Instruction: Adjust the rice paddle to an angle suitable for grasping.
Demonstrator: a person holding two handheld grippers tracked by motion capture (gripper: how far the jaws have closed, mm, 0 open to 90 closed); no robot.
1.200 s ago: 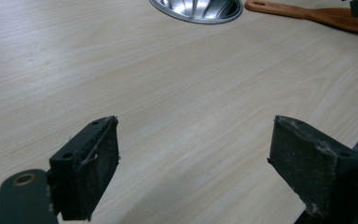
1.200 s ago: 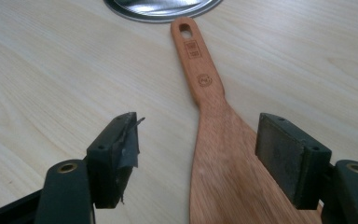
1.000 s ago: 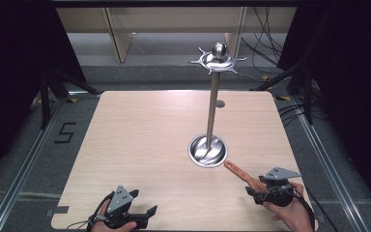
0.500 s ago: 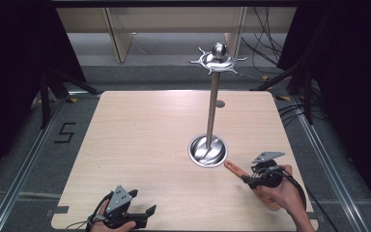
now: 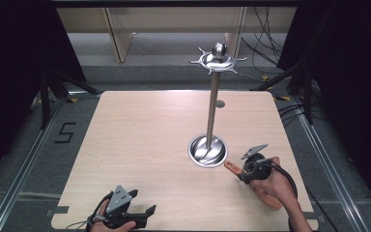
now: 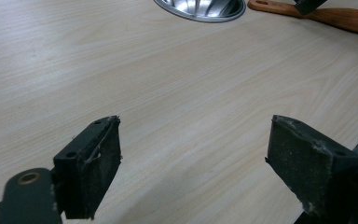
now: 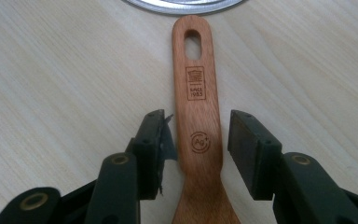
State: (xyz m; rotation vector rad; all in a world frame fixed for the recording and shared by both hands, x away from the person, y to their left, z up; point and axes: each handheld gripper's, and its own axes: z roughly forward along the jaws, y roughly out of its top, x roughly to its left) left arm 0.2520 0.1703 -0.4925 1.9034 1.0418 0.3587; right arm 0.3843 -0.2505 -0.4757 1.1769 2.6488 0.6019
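The right tongs (image 7: 196, 154) stand apart, one jaw on each side of the handle of a wooden spatula (image 7: 196, 116), with a little daylight on both sides, so nothing is clamped yet. The spatula lies flat on the surface (image 5: 140, 145), its hanging hole pointing at the round steel base of a tall hook stand (image 5: 212, 106) just beyond. The step in hand looks like a pinch on the handle. To do it well, keep the jaws square to the handle's edges, low against the wood, and close evenly so the spatula does not twist or skate. The grip sits near where the handle widens; that seems a fair balance point. The left tongs (image 6: 193, 154) rest wide apart over bare surface, well away, holding nothing.
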